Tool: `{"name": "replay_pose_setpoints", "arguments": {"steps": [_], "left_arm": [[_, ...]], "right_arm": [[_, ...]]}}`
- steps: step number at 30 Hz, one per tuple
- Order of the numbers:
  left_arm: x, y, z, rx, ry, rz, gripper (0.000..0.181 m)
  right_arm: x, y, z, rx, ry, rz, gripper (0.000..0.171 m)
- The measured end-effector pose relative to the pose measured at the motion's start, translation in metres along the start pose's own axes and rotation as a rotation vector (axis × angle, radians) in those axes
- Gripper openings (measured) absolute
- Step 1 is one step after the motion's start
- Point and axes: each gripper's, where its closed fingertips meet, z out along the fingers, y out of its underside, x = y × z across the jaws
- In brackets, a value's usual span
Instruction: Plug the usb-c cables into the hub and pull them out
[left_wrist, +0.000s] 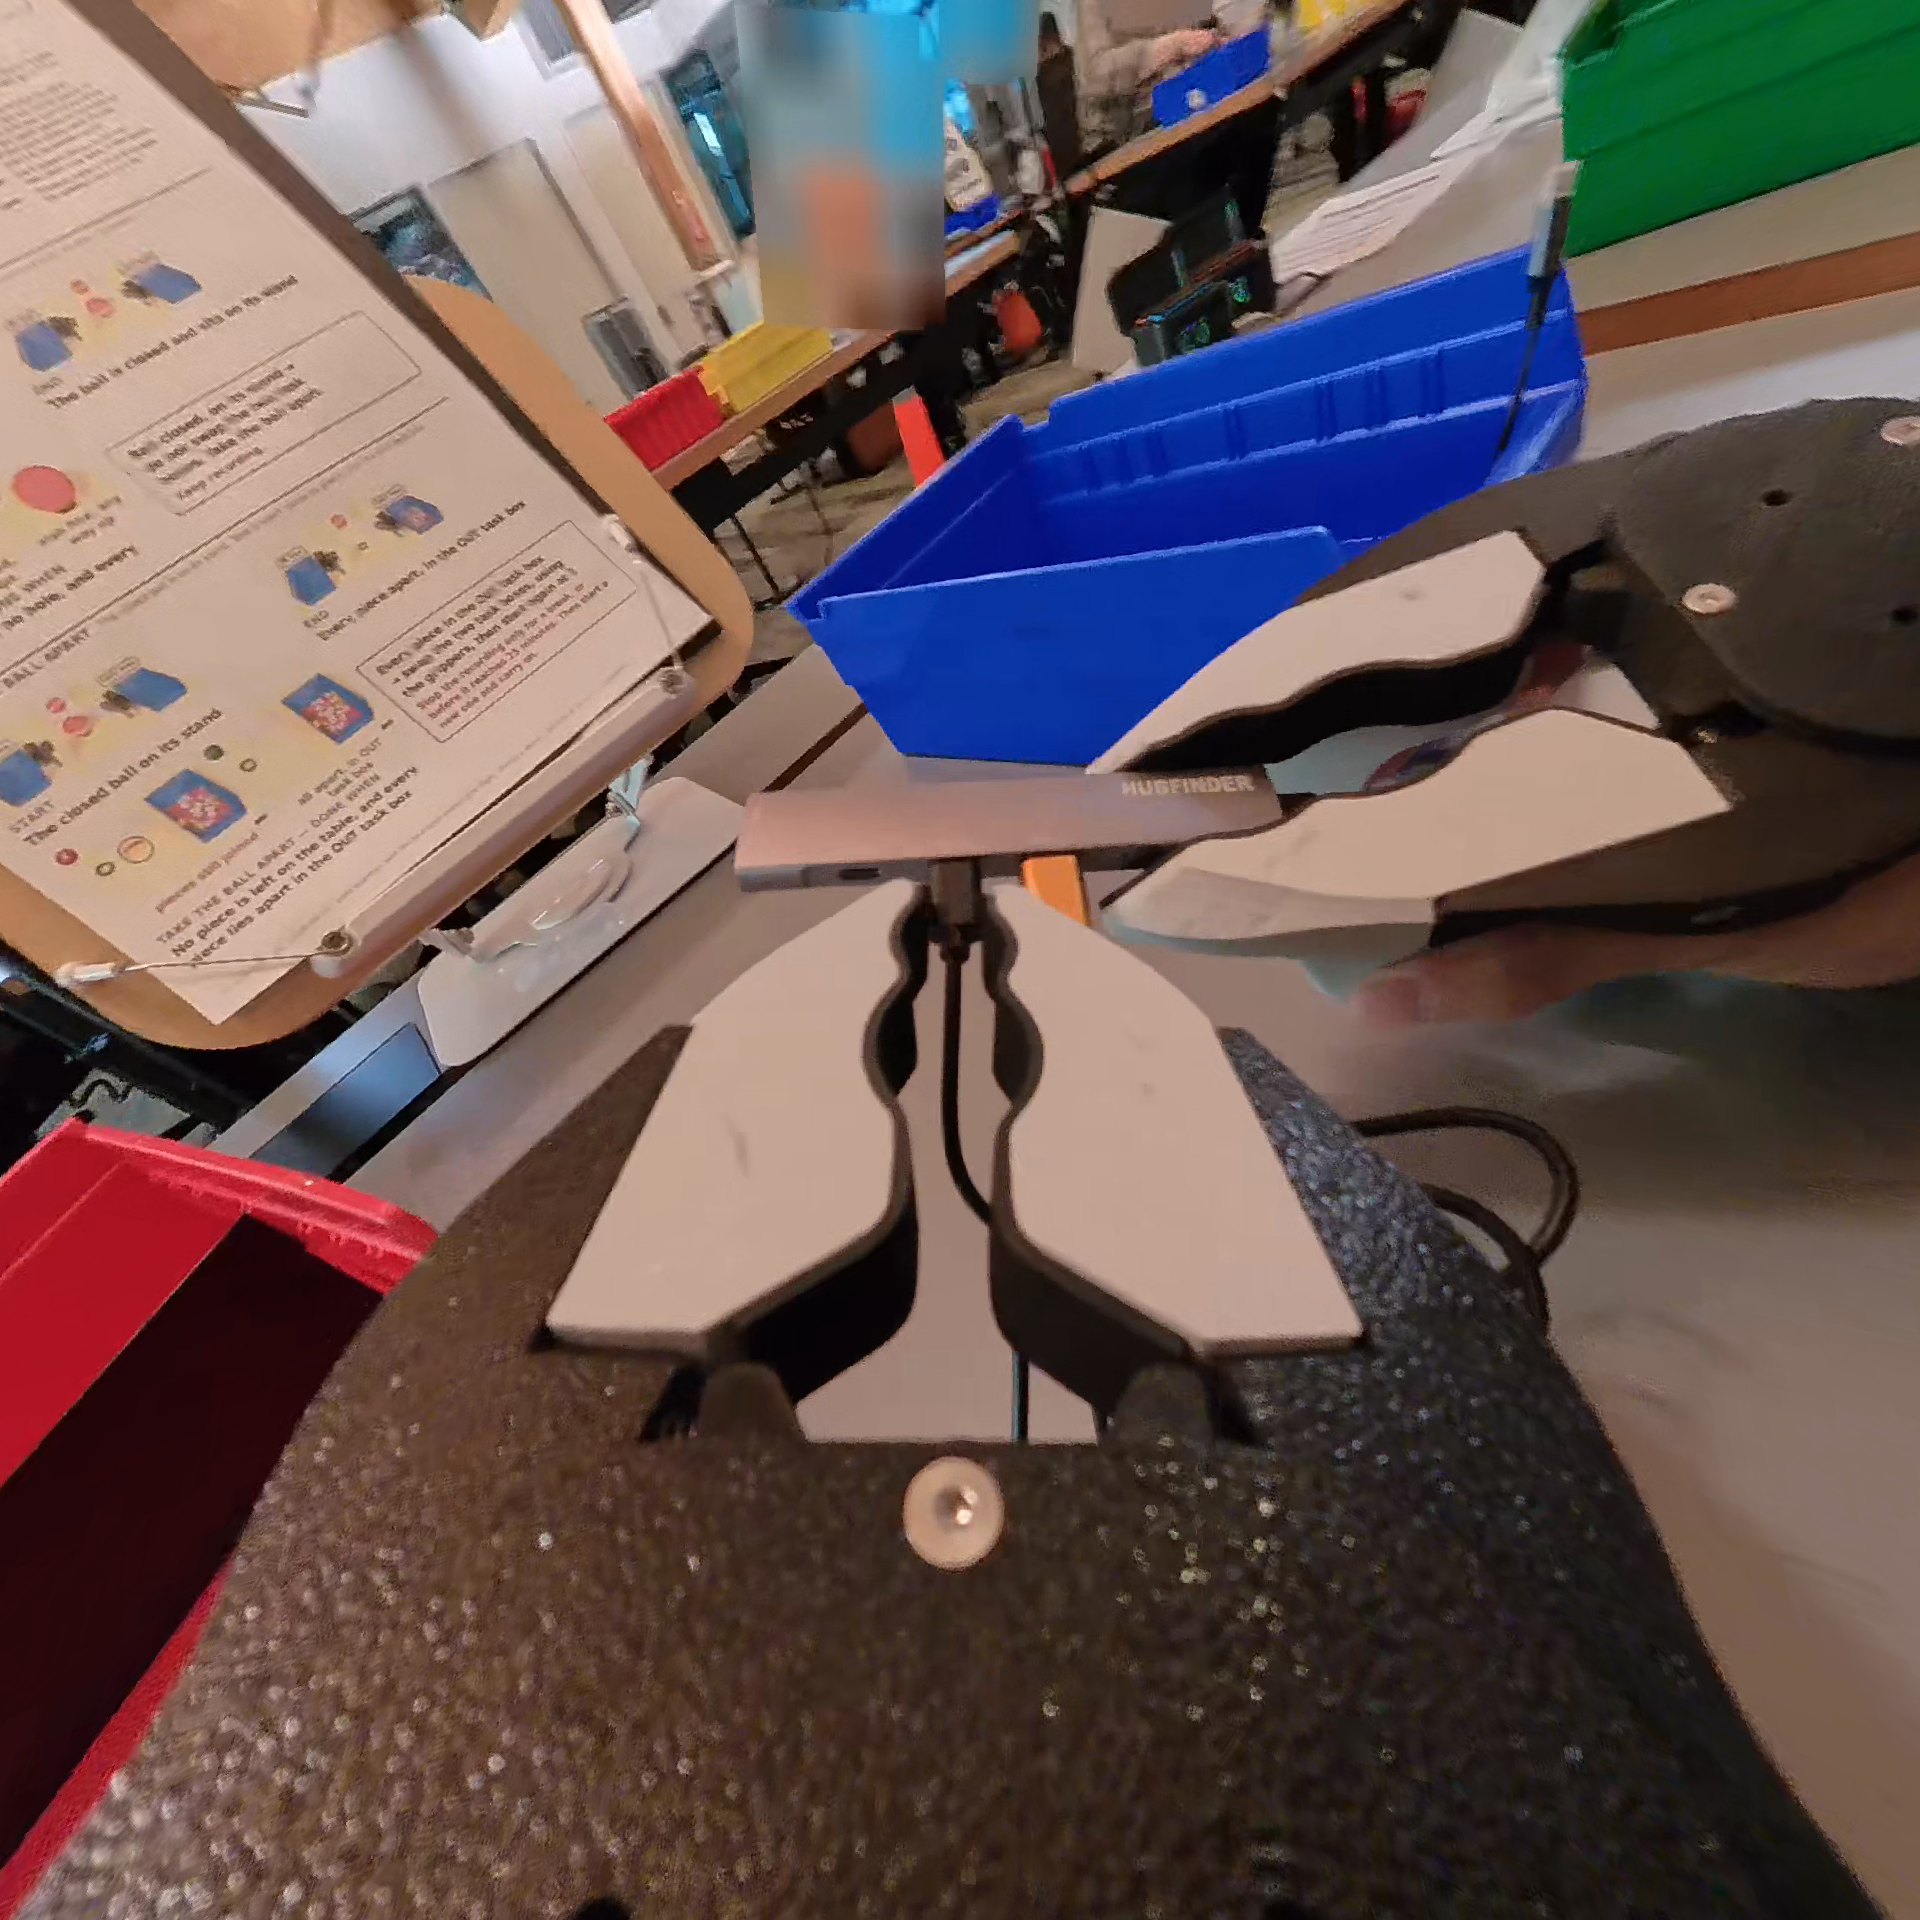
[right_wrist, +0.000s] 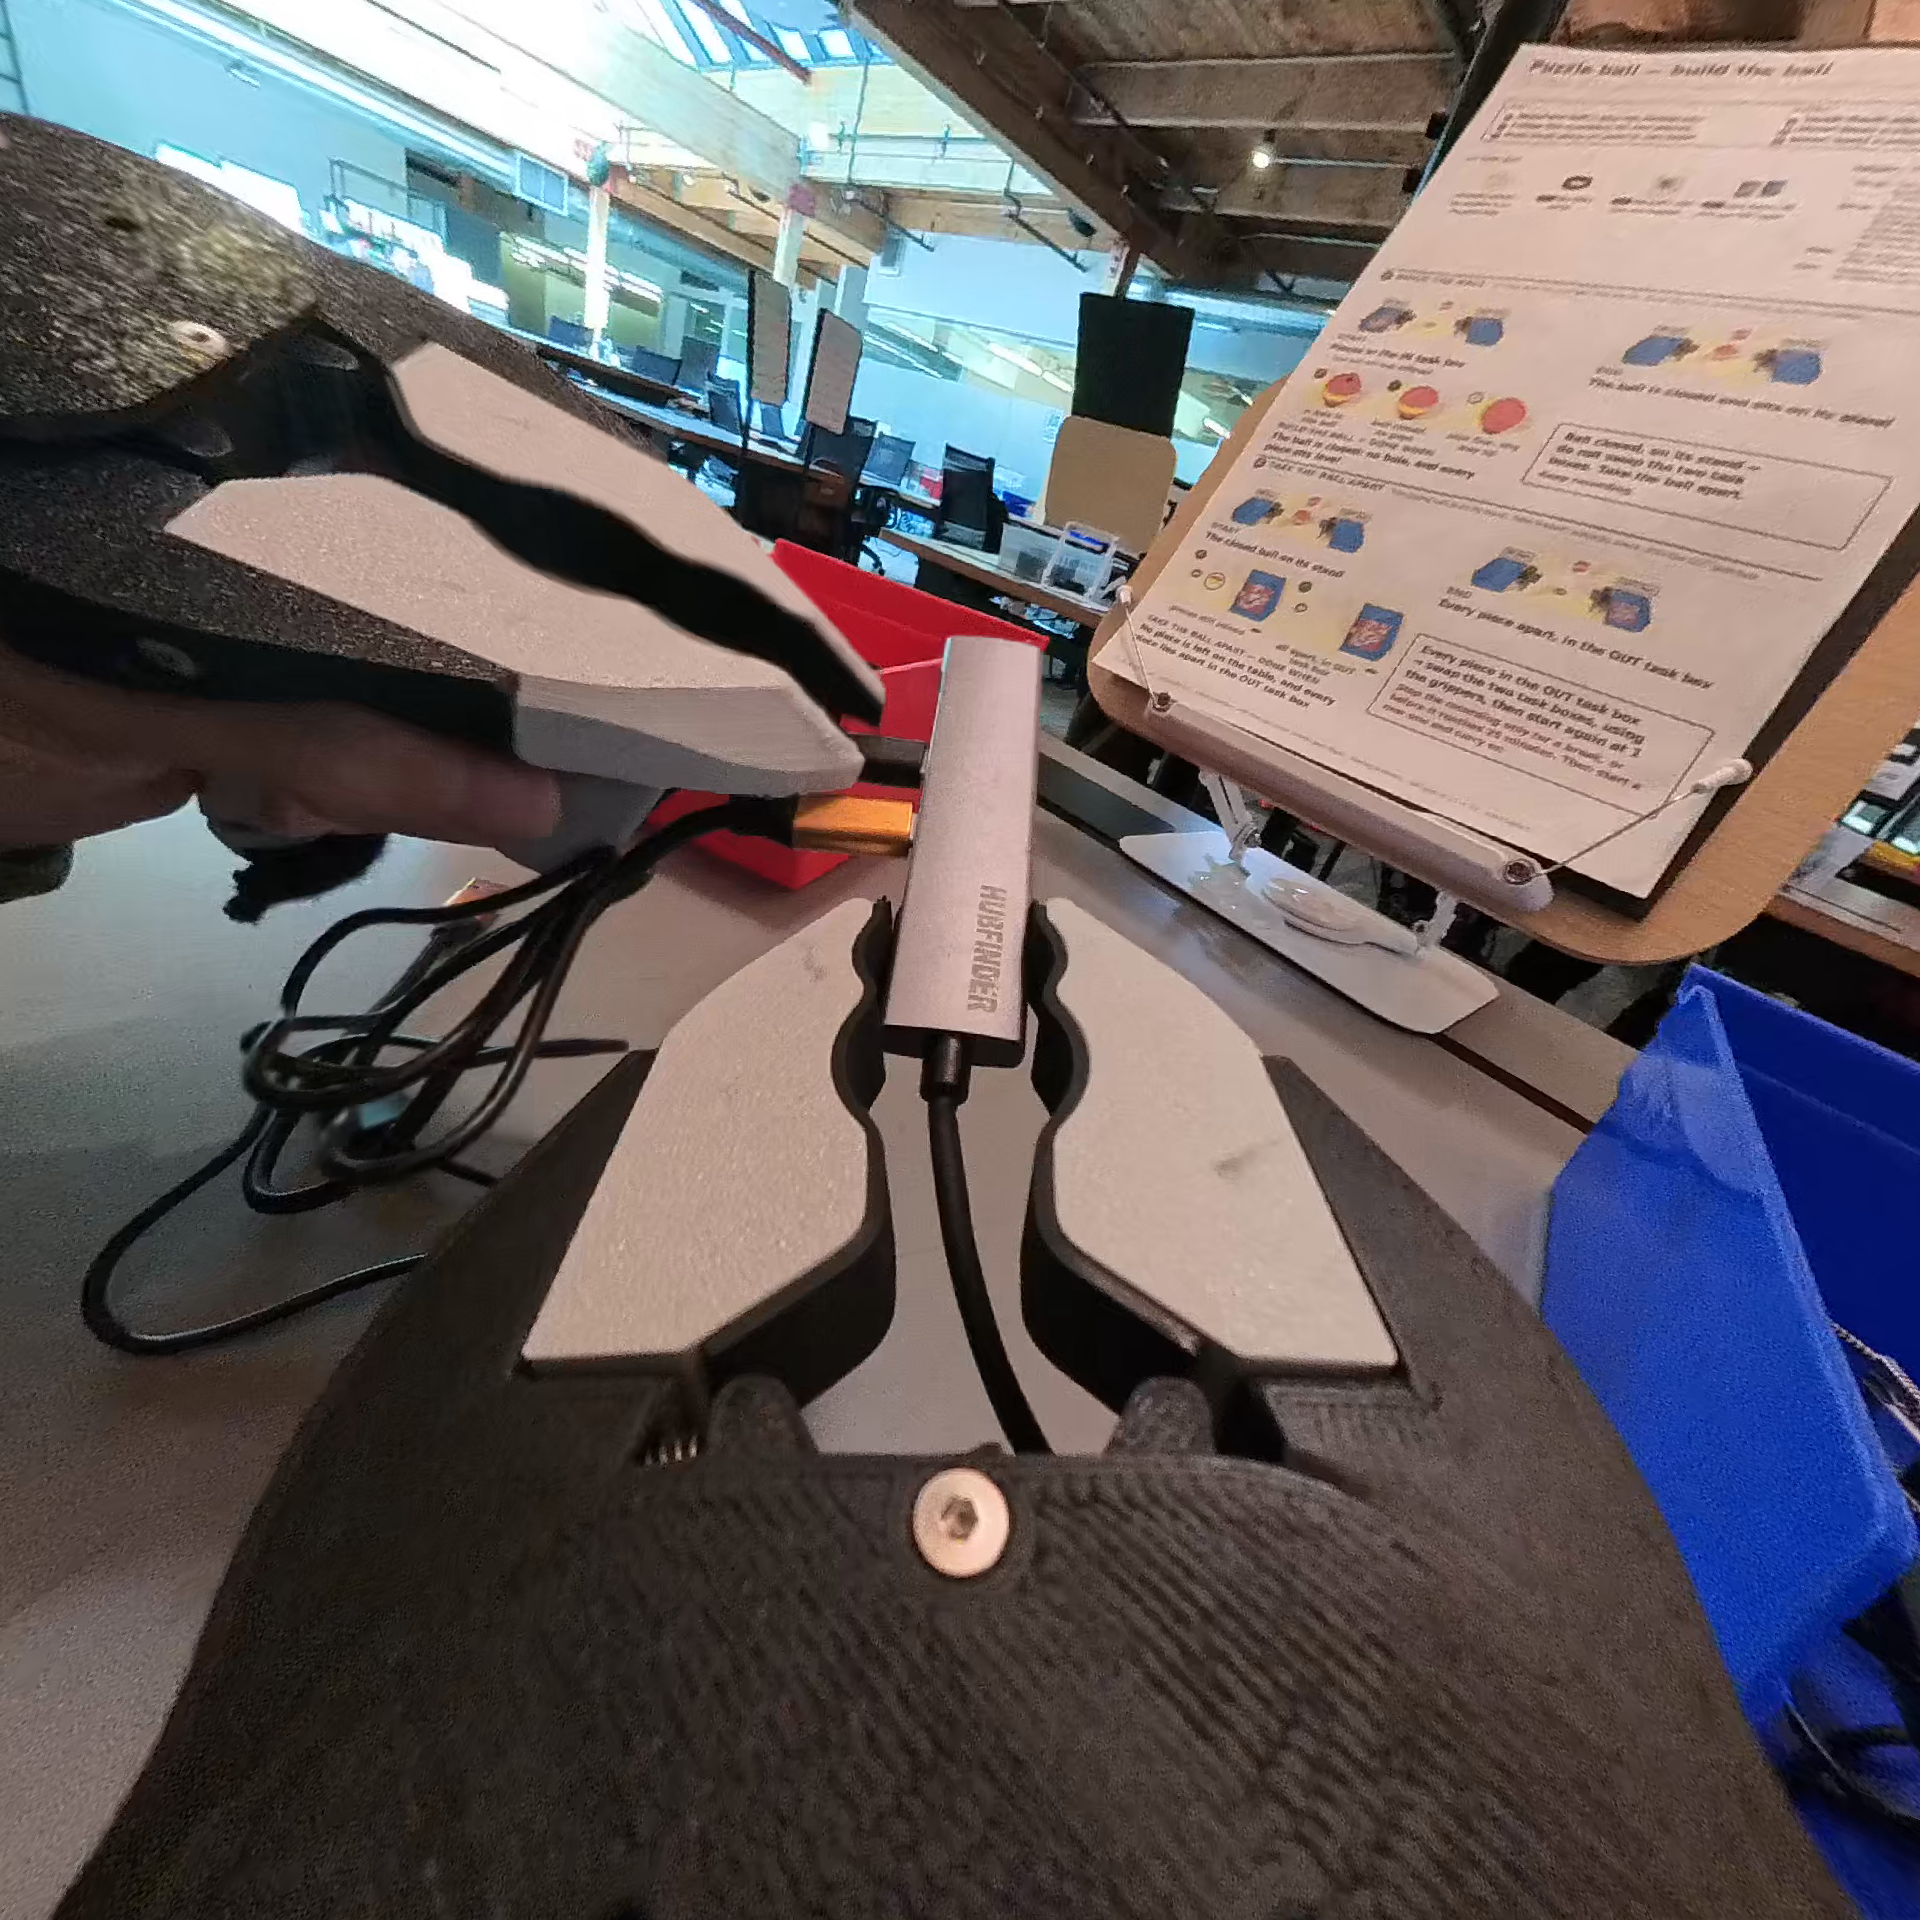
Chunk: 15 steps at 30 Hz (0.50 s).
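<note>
Grey hub (right_wrist: 971, 831), white lettering on top, clamped in right hand-held gripper (right_wrist: 956, 935); black cable plug (left_wrist: 953, 894) pinched by left hand-held gripper (left_wrist: 951, 920).

Two hand-held grippers meet at right angles, both closed on what they hold.

The left gripper (left_wrist: 951, 914) reaches straight forward, its grey fingers (left_wrist: 769, 1132) drawn close with only a narrow gap, tips pinched on a cable plug (left_wrist: 953, 894). The right gripper (right_wrist: 956, 966) comes in crosswise from the left one's right, its fingers (right_wrist: 1195, 1153) clamped on the near end of the hub (right_wrist: 971, 831), which sticks out beyond the tips. A bare hand (right_wrist: 343, 774) wraps the left gripper's grip below its fingers.
</note>
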Motion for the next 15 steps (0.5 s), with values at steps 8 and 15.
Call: {"name": "replay_pose_setpoints", "arguments": {"steps": [8,15], "left_arm": [[0.003,0.006,0.005,-0.034,-0.008,0.008,0.000],[0.000,0.007,-0.001,-0.082,0.100,-0.280,0.022]], "right_arm": [[-0.002,-0.003,-0.001,0.025,-0.006,0.006,0.025],[0.001,-0.009,-0.005,0.083,-0.023,0.044,0.025]]}}
